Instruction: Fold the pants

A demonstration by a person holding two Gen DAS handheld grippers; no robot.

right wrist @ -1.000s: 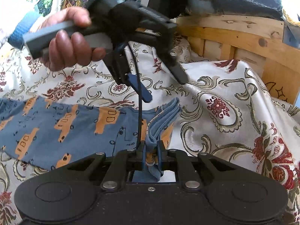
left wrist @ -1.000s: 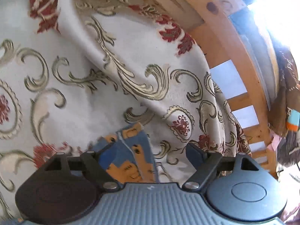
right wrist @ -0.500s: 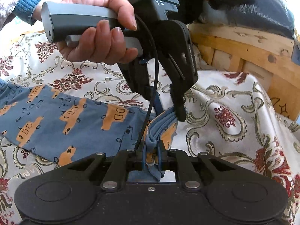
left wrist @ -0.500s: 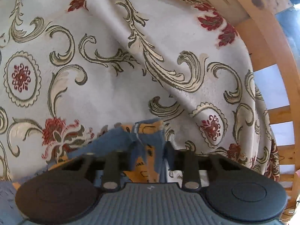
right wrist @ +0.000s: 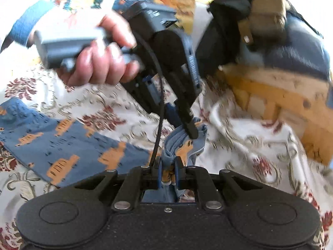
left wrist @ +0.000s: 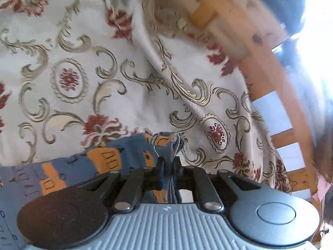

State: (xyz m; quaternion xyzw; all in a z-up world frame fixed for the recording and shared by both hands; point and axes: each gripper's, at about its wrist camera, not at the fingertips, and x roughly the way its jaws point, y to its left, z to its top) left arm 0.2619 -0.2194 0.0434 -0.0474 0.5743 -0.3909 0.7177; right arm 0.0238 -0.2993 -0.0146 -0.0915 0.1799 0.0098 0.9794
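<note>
Pinching pants [left wrist: 116,162]: left hand-held gripper [left wrist: 168,164]; right hand-held gripper [right wrist: 168,167]

The pants [left wrist: 116,162] are soft blue cloth, matt, printed with orange trucks, with a stitched hem. The bedspread [left wrist: 133,95] beneath is woven cloth with a faint sheen and raised scroll patterns. The bed frame [left wrist: 268,79] is bare wood, knotted and smooth. The left gripper [left wrist: 168,166] has a ribbed grey plastic body; the right gripper [right wrist: 167,171] is grainy matt black plastic with shiny metal rivets.
</note>
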